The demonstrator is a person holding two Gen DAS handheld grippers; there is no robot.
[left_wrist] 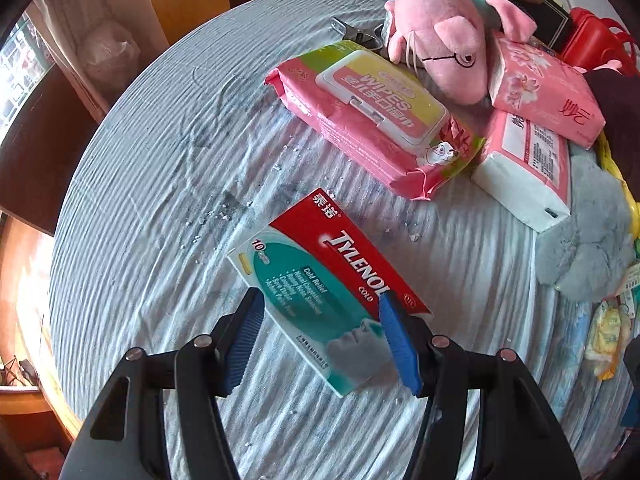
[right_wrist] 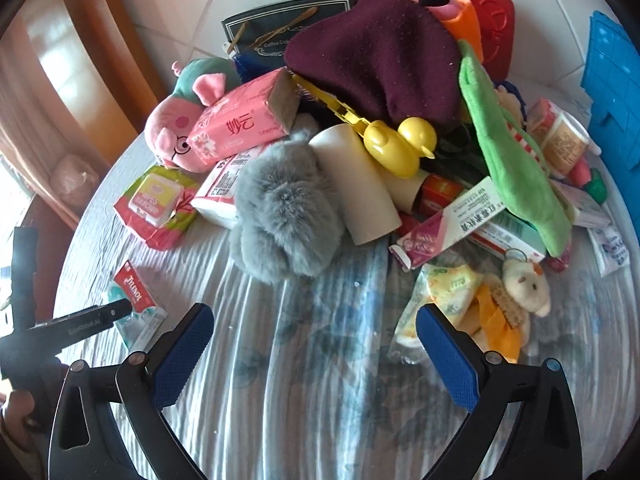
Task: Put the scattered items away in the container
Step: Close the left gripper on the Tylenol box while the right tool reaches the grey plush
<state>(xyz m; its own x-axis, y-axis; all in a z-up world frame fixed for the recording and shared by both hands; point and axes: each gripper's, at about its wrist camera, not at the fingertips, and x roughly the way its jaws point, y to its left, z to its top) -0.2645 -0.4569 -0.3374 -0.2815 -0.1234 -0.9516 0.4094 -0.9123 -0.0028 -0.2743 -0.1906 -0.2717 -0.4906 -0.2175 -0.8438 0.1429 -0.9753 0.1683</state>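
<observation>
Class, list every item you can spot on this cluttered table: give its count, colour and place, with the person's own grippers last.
Tylenol box: 1, red and teal, between left gripper pads
Wipes pack: 1, pink, behind Tylenol box
Tissue packs: 2, pink, stacked beside wipes
Pig plush: 1, pink, behind wipes
Grey furry toy: 1, pile front
Cardboard tube: 1, cream, beside furry toy
Duck: 1, yellow, on tube
Maroon cloth: 1, pile top
Red basket: 1, rear
Bear keychain: 1, cream, front right
Left gripper: on box
Right gripper: open, empty

Home, cloth-covered table [right_wrist: 280, 380], plush toys [left_wrist: 448, 36] (wooden furniture behind)
</observation>
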